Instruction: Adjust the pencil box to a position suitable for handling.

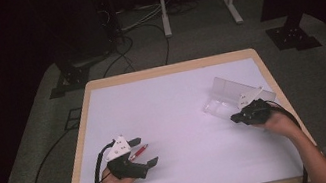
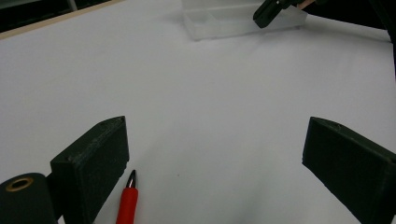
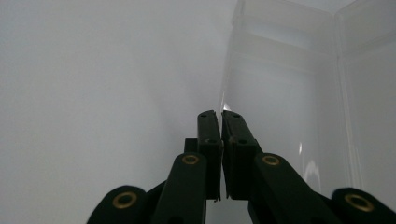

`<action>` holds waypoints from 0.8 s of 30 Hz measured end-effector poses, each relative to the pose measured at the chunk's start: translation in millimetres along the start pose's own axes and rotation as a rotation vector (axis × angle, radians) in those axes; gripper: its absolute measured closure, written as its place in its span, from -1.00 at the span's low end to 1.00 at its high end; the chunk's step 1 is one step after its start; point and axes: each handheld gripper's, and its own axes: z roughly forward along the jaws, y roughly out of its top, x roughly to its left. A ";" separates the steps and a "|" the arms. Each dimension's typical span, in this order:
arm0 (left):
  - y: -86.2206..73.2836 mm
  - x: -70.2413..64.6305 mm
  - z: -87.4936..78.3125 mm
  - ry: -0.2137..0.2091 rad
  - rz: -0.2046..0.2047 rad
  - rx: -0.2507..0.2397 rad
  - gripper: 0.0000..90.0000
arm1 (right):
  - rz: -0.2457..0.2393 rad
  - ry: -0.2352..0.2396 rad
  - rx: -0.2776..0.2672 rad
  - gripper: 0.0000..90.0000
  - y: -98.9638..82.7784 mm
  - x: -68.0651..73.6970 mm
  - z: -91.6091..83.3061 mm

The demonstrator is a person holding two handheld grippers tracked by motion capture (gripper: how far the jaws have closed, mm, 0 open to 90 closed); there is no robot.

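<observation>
Pen [image 1: 139, 152], red-bodied with a dark tip, lies flat on the white table [image 1: 181, 118] at lower left of the high view, between the spread jaws of the left gripper [image 1: 143, 151]. In the left gripper view the pen [image 2: 127, 201] sits low at lower left, just beside the inner face of the near jaw, and whether it touches that jaw I cannot tell; the other jaw stands well apart at the right edge. So the left gripper is released, nothing pinched, and the pen is not yet picked up.

Over at centre right of the high view, the clear plastic box [image 1: 225, 95] sits with its lid up, open and apparently ready to take something. The right gripper [image 1: 237, 118] rests at its near edge, clenched tight; in the right gripper view the right gripper [image 3: 220, 116] has its jaws pressed together with nothing visible between them, the box wall [image 3: 285, 88] rising just ahead at upper right. Touching the box or just short of it, hard to call.

My read: early going. Box open, pen framed for a grab; the pinch, the carry across the table and the drop into the box are all left.
</observation>
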 end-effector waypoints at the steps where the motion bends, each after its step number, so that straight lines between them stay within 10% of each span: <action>1: 0.0 0.0 0.0 0.000 0.000 0.001 -0.85 | -0.009 -0.004 -0.004 0.92 0.8 0.4 -1.2; 24: -0.5 2.0 -3.0 0.000 -0.012 -0.006 -0.85 | -0.140 0.091 -0.082 0.92 26.8 38.4 -12.4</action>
